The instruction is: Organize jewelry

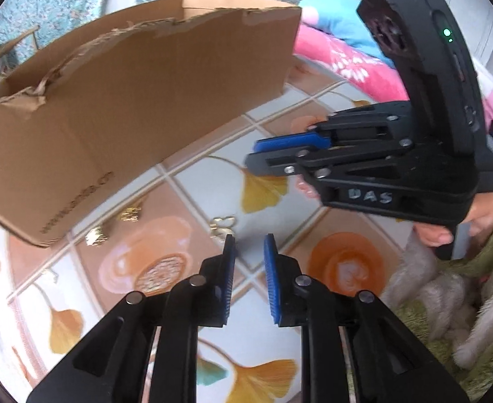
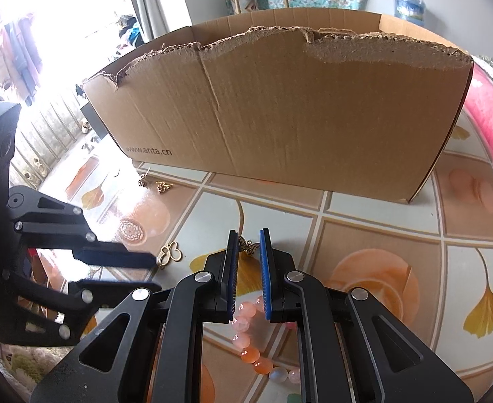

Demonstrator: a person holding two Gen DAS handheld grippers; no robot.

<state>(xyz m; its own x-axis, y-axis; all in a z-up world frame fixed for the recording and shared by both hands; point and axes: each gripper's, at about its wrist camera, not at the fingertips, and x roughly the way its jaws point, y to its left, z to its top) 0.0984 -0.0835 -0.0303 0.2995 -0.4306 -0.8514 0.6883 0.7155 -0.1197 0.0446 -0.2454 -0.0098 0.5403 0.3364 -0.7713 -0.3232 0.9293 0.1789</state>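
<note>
Up close, the left gripper (image 1: 249, 240) stands slightly parted and empty over a flat gold pendant (image 1: 222, 225) on the glossy tile-print desk (image 1: 192, 181). Right gripper (image 2: 249, 235), nearly closed, pinches a brass butterfly charm (image 2: 248, 246); round pink beads (image 2: 246, 329) lie beneath, before a torn corrugated box (image 2: 280, 114).

Bead bracelet (image 2: 249, 346) half hidden behind fingers; box (image 2: 280, 100) interior unseen.
</note>
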